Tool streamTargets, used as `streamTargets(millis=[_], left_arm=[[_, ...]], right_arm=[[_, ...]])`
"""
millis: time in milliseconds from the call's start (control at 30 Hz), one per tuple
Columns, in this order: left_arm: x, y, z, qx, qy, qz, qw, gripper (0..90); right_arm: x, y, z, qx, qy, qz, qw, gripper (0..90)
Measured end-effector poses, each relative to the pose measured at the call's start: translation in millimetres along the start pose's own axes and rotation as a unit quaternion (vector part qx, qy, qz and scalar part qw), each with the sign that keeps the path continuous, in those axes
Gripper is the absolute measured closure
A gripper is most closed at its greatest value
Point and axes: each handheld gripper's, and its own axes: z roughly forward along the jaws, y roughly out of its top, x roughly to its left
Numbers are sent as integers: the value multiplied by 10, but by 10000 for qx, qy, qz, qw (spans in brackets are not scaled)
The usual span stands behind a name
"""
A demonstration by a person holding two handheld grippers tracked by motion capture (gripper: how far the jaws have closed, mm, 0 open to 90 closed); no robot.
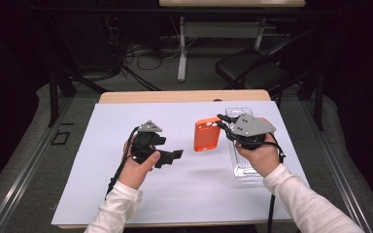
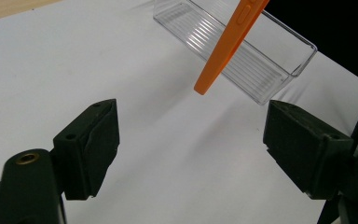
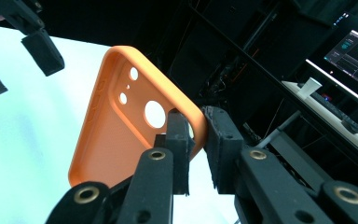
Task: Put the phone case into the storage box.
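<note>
An orange phone case (image 1: 207, 134) hangs above the white sheet, tilted, pinched at one rim by my right gripper (image 1: 222, 121), which is shut on it. The right gripper view has the case (image 3: 116, 135) with its camera holes facing me, its edge clamped between the pads of that gripper (image 3: 198, 135). A clear plastic tray (image 1: 243, 167) lies on the sheet under my right hand. My left gripper (image 1: 172, 156) is held to the left of the case, open and holding nothing. In its own view the left gripper (image 2: 191, 140) has its jaws wide apart, with the case (image 2: 228, 44) and the tray (image 2: 261, 70) beyond them.
A white sheet (image 1: 126, 194) covers most of the wooden table (image 1: 175, 96). Beyond the table are a dark chair (image 1: 252, 68), cables on the floor and another table's legs. A monitor (image 3: 354, 51) glows in the right gripper view.
</note>
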Motion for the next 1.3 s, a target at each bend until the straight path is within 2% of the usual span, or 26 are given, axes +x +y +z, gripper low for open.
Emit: streamTargets(millis=[133, 400, 800, 1000, 1300], left_arm=[[17, -5, -13, -46, 2, -58, 10000, 168], [72, -51, -28, -74, 91, -125, 9999, 155], [141, -103, -70, -180, 179, -199, 9995, 140], [151, -120, -70, -181, 60, -184, 9996, 22], [136, -137, -42, -142, 135, -145, 9997, 4]], right_arm=[[-65, 10, 5, -43, 15, -27, 10000, 803], [-239, 4, -14, 13, -210, -170, 9996, 802], [-504, -71, -68, 95, -550, -145, 9983, 801], [-599, -118, -97, 177, -651, -189, 9975, 801], [-730, -161, -119, 260, -824, -226, 9960, 801]])
